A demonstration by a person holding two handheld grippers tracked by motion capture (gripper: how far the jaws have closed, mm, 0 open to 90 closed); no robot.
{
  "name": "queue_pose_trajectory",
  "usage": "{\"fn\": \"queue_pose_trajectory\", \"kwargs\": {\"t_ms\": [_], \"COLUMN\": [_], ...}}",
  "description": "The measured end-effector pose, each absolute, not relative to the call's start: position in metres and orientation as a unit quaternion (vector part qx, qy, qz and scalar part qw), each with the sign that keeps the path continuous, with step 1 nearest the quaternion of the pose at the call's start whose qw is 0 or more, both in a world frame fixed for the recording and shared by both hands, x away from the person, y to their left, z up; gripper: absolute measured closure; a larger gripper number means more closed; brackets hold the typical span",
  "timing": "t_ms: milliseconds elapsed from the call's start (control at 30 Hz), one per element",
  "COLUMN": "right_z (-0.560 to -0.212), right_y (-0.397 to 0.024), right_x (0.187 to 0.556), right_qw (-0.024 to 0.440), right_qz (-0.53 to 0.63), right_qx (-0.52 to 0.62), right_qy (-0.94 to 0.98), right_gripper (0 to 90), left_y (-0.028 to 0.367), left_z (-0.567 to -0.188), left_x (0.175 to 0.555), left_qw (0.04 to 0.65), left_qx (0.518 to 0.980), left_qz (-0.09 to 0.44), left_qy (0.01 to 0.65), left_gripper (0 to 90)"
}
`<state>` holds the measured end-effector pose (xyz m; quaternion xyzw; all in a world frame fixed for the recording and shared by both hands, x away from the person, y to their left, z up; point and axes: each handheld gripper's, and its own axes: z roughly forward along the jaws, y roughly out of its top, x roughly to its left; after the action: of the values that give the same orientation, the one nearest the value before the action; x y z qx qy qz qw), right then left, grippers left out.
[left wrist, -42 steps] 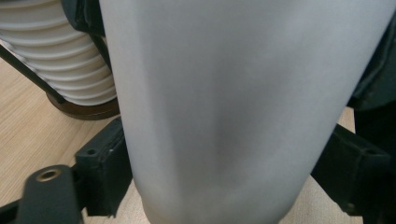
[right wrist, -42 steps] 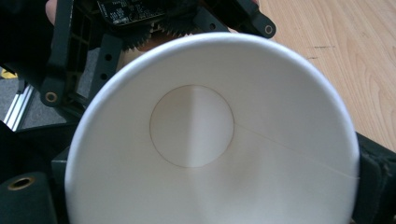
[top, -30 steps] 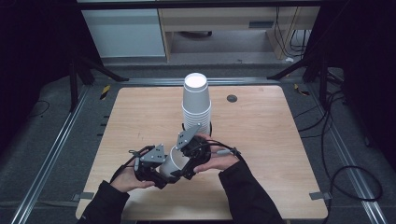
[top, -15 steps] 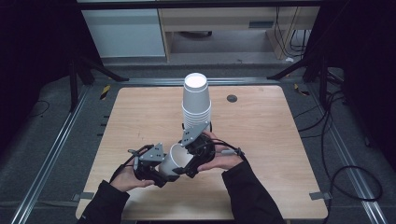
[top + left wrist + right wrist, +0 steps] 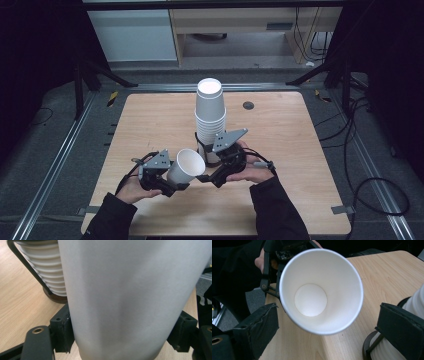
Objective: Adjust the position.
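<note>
Your left tool (image 5: 176, 184) was clamped on a white cup (image 5: 186, 167), holding it tipped on its side above the surface (image 5: 280, 130), mouth toward your right tool (image 5: 209, 177). That tool's jaws stood apart, just at the cup's rim without touching it. The cup stack (image 5: 210, 117) stood upright right behind.

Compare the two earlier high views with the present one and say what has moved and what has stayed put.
The right claw has drawn back rightward from the white paper cup, its jaws standing open either side of the cup's mouth. The left claw stays shut on that cup, tilted on its side. The tall stack of white paper cups in its black wire holder and the wooden table are unchanged.
</note>
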<state>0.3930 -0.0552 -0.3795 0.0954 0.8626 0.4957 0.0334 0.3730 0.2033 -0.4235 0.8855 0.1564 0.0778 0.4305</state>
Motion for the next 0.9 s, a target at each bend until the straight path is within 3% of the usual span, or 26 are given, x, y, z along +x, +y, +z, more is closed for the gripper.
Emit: {"fn": "queue_pose_trajectory", "kwargs": {"t_ms": [900], "right_z": [-0.403], "right_y": [-0.033], "right_x": [0.393], "right_qw": [0.009], "right_qz": [0.518], "right_qx": [0.108], "right_qy": [0.848], "right_gripper": [4.8], "left_y": [0.19], "left_z": [-0.42], "left_x": [0.365], "left_qw": [0.46], "left_qx": [0.87], "left_qz": [0.095], "left_qy": [0.151], "left_gripper": [22.8]}}
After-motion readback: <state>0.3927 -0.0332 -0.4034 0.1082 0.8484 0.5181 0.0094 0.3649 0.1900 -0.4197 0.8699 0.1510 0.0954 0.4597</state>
